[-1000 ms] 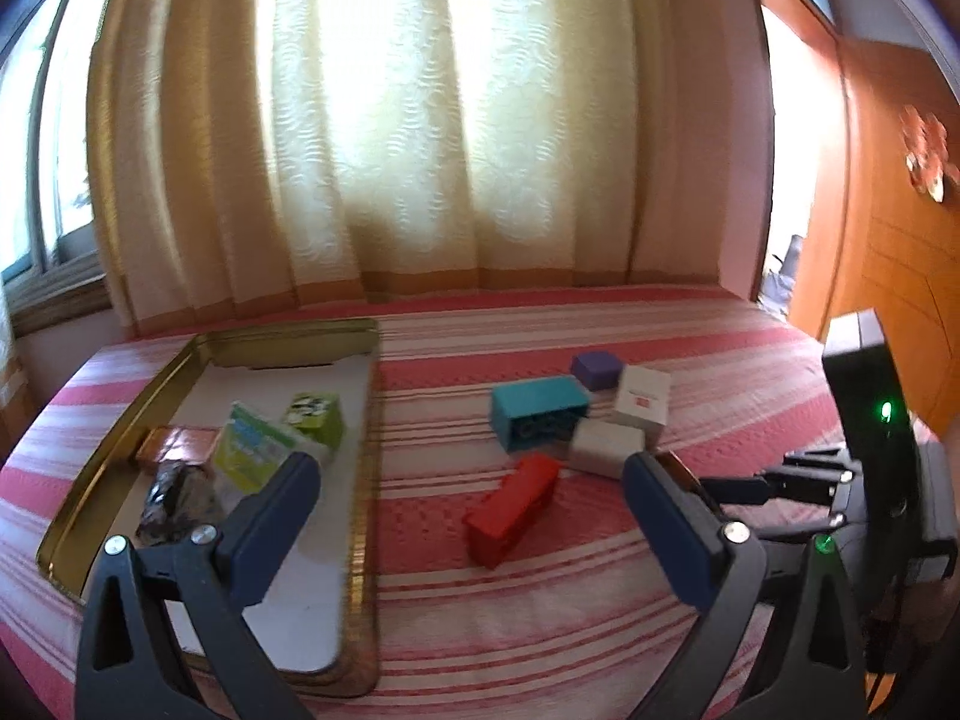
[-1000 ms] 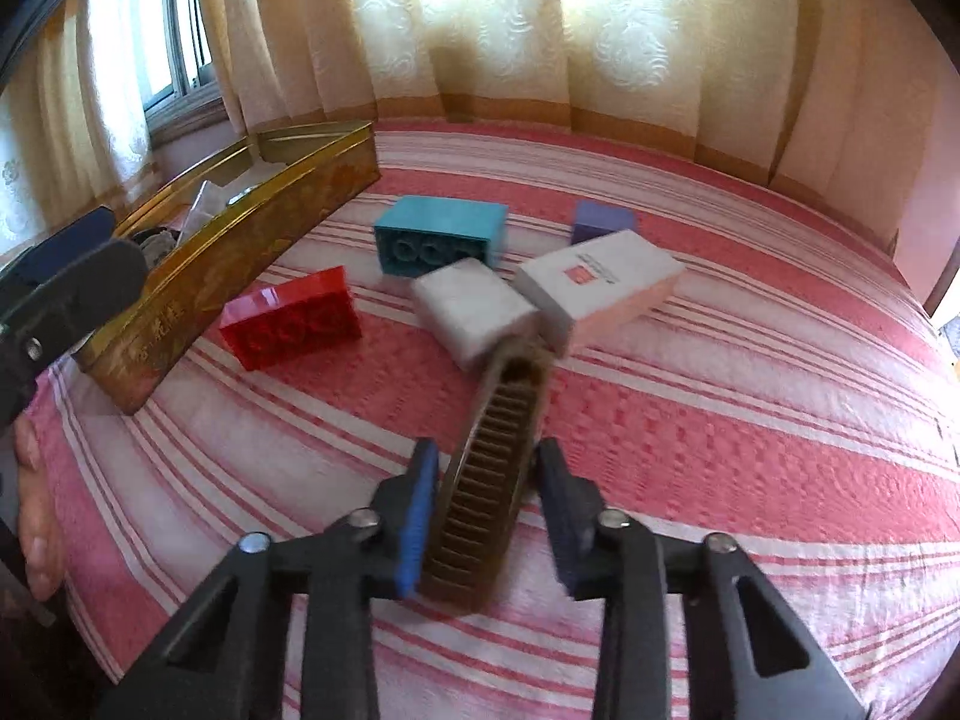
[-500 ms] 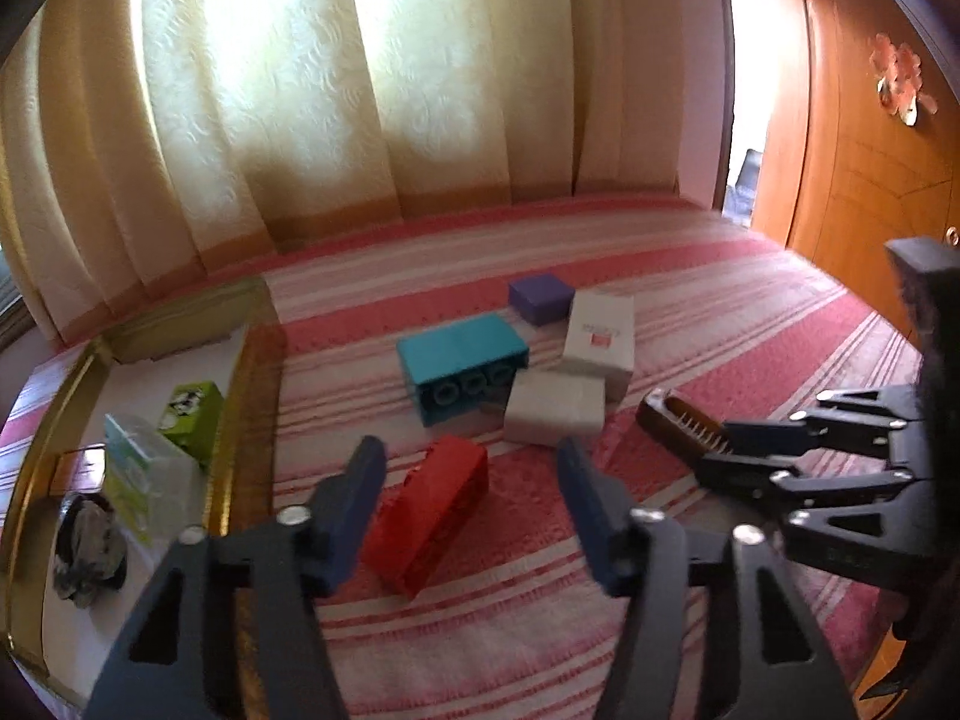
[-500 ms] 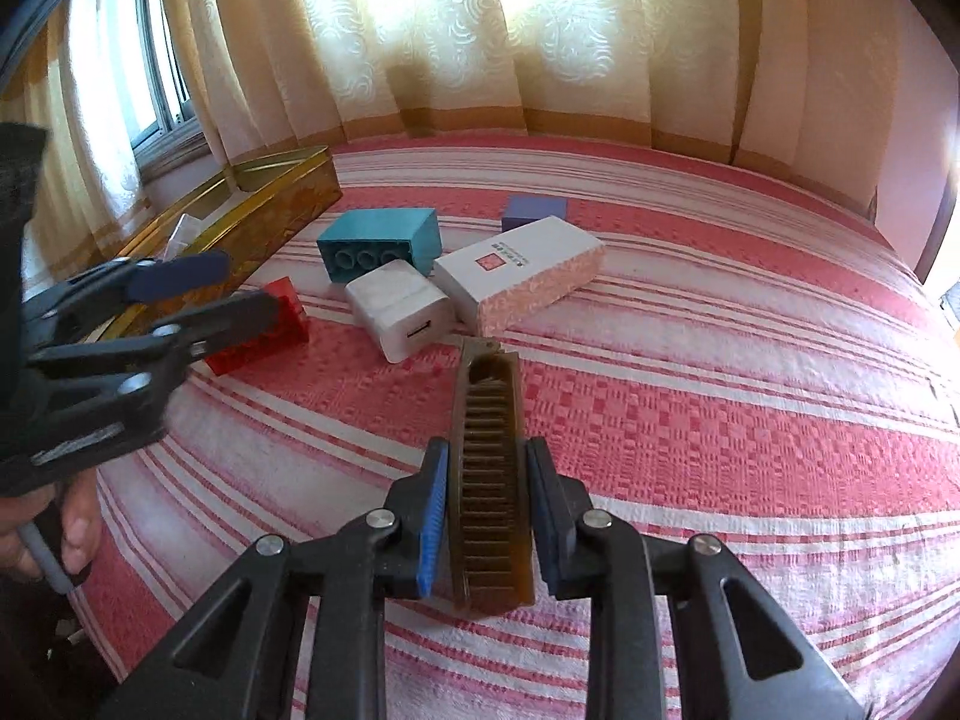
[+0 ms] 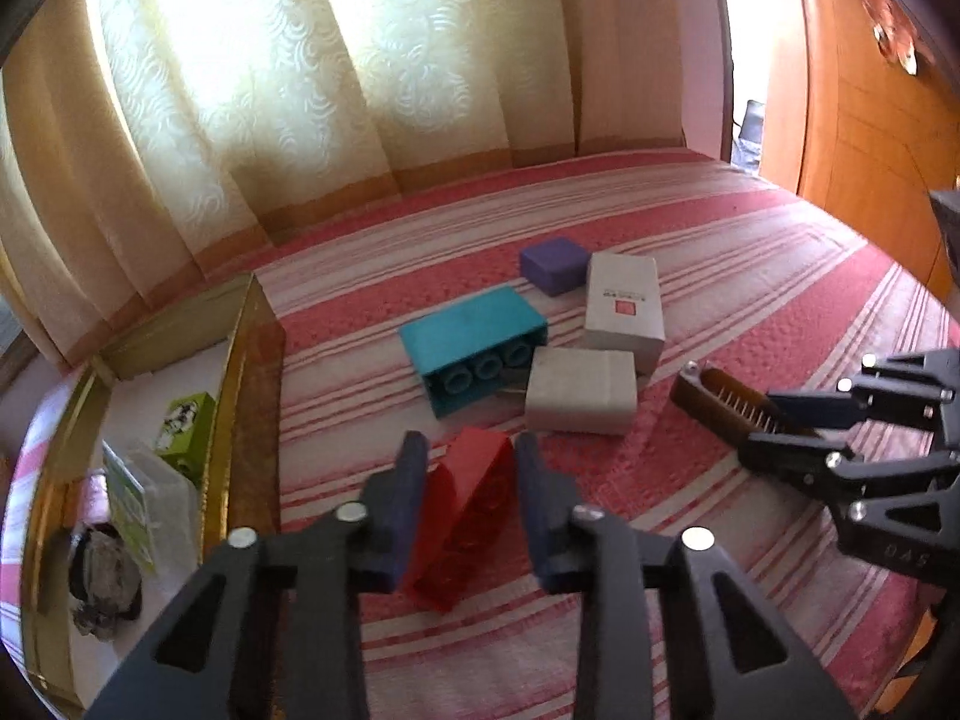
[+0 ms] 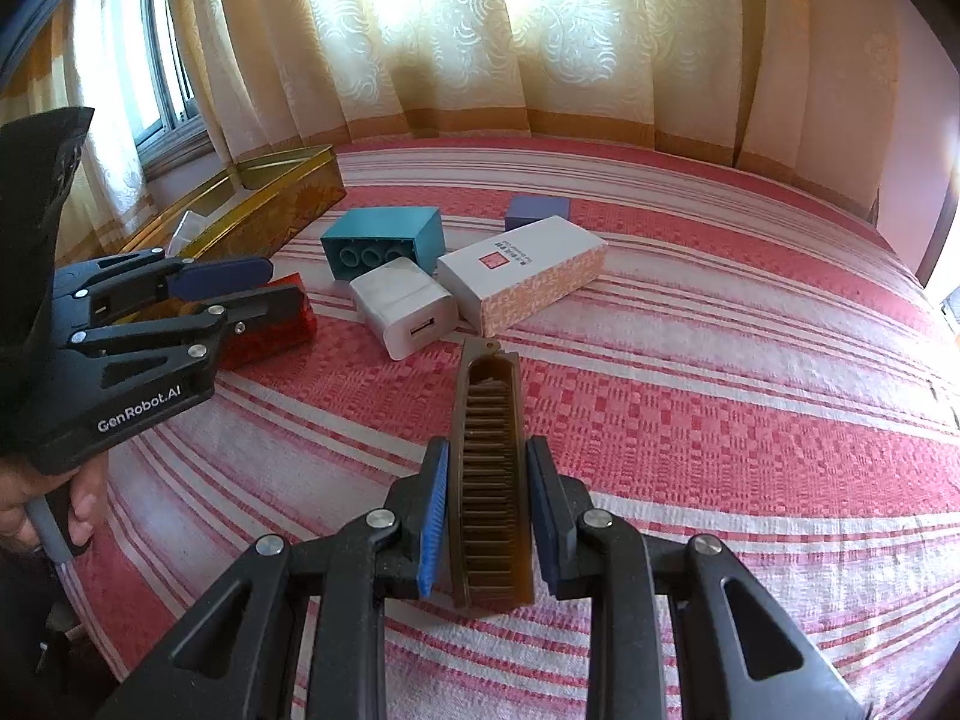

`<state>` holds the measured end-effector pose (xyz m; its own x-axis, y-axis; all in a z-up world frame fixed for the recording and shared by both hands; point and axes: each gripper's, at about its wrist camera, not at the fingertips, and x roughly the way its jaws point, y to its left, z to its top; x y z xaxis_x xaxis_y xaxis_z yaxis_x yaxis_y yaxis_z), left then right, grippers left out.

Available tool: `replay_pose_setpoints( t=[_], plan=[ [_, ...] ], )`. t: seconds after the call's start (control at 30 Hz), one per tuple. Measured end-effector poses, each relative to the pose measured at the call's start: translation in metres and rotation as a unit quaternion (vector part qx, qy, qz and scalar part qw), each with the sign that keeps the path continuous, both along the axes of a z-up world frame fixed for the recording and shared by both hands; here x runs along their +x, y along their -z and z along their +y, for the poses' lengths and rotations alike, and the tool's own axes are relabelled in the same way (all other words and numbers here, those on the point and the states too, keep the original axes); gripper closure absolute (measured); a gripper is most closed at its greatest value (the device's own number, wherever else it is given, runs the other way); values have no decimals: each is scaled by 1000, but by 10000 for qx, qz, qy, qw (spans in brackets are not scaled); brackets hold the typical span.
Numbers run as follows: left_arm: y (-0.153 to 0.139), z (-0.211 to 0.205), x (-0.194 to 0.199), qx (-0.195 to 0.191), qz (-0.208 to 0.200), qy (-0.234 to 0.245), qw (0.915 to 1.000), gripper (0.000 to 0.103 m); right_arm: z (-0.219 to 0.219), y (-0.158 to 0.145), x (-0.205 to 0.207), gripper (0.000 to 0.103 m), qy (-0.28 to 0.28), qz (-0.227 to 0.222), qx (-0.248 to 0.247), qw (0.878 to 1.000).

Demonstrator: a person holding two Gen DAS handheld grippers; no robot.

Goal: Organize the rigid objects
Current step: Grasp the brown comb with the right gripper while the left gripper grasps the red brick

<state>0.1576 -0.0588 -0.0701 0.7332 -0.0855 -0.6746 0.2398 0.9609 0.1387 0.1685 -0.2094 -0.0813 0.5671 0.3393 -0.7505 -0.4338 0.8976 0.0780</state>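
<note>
A red brick (image 5: 462,516) lies on the striped bedspread, and my left gripper (image 5: 471,450) is closing onto it, its blue pads against the brick's two long sides. In the right wrist view the left gripper (image 6: 264,285) covers part of the red brick (image 6: 282,324). My right gripper (image 6: 487,450) is shut on a brown comb (image 6: 489,480), teeth up, which sticks out forward over the bed. The comb (image 5: 714,396) and right gripper (image 5: 774,420) also show at the right of the left wrist view.
Behind the red brick sit a teal brick (image 5: 474,336), a white charger (image 5: 582,390), a white carton (image 5: 624,300) and a purple block (image 5: 552,264). A gold tin tray (image 5: 240,372) at the left holds a green box and other small items. A hand (image 6: 54,516) grips the left handle.
My left gripper moved right from the tray to the red brick, dropped over it, and its jaws came together from wide open. The right gripper has held the comb throughout.
</note>
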Motion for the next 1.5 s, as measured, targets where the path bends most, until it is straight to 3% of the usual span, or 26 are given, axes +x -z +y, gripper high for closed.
replay_pose_setpoints(
  t=[0.27, 0.37, 0.67, 0.8, 1.0, 1.1, 1.3, 1.5],
  plan=[
    [-3, -7, -4, -67, -2, 243, 9997, 78, -1, 0, 0, 75, 2, -12, 6, 10000],
    [-2, -10, -1, -147, 75, 319, 9994, 61, -1, 0, -1, 75, 1, -12, 11, 10000],
    [5, -1, 10, -161, 383, 114, 9991, 56, -1, 0, -1, 75, -1, -10, 25, 10000],
    [9, -4, 11, -90, 476, 165, 9987, 47, -2, 0, -1, 75, 0, -9, 28, 10000],
    [14, -5, 17, -98, 680, 225, 9974, 48, -2, 0, 0, 75, 0, 4, 58, 10000],
    [14, -7, 16, -83, 659, 269, 9974, 69, -5, 0, 0, 75, -4, 21, 142, 9999],
    [8, -10, 7, 75, 405, 181, 9990, 70, -6, -4, -4, 76, -41, -85, 262, 9996],
    [-3, -6, -5, -89, 33, 40, 9999, 70, -12, -11, -11, 76, -14, -318, 541, 9980]
  ],
)
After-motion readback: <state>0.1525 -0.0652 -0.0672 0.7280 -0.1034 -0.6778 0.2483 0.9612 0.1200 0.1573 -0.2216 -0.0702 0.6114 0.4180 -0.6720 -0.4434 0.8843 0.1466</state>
